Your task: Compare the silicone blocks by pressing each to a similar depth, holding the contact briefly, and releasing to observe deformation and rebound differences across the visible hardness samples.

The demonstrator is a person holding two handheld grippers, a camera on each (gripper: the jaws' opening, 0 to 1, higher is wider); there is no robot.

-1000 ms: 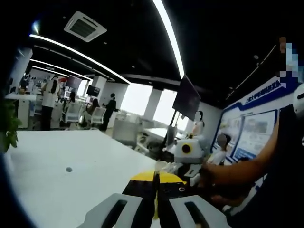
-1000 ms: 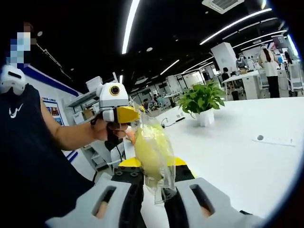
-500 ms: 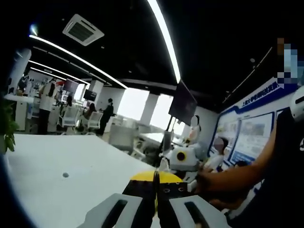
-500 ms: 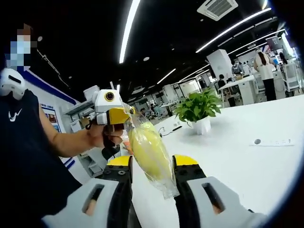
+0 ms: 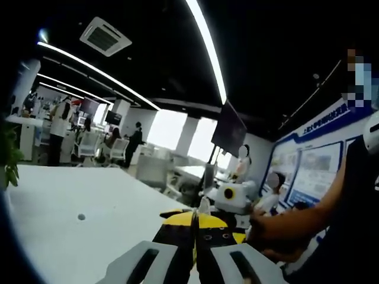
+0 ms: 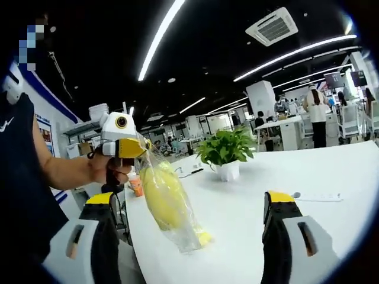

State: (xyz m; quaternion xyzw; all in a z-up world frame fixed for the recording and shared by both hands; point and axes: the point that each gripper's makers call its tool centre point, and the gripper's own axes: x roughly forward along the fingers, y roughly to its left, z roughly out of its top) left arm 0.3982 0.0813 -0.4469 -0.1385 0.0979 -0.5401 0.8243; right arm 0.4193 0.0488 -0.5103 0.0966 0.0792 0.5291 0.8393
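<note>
In the right gripper view the right gripper (image 6: 189, 236) stands with its jaws spread wide apart, one at each lower corner, and nothing between them touches either. Ahead of it, the left gripper (image 6: 137, 149) comes in from the left, held in the person's hand (image 6: 109, 171), and from its yellow tip hangs a clear plastic bag (image 6: 169, 204) with a pale yellow silicone block (image 6: 161, 198) inside; the bag dangles tilted, its lower end just above the white table (image 6: 284, 177), well clear of the right gripper's jaws. Behind it a potted plant (image 6: 226, 151) stands on the table, and a small orange cup (image 6: 137, 184) sits near the table's far-left edge. In the left gripper view the left gripper's (image 5: 194, 231) jaws are pressed close together with only a thin seam showing; a sliver of the bag's top seems pinched there, though it is too small to be sure from that view alone. Beyond them the right gripper (image 5: 232, 198) shows, held by the person's other hand (image 5: 269, 234), with the table stretching off to the left.
</note>
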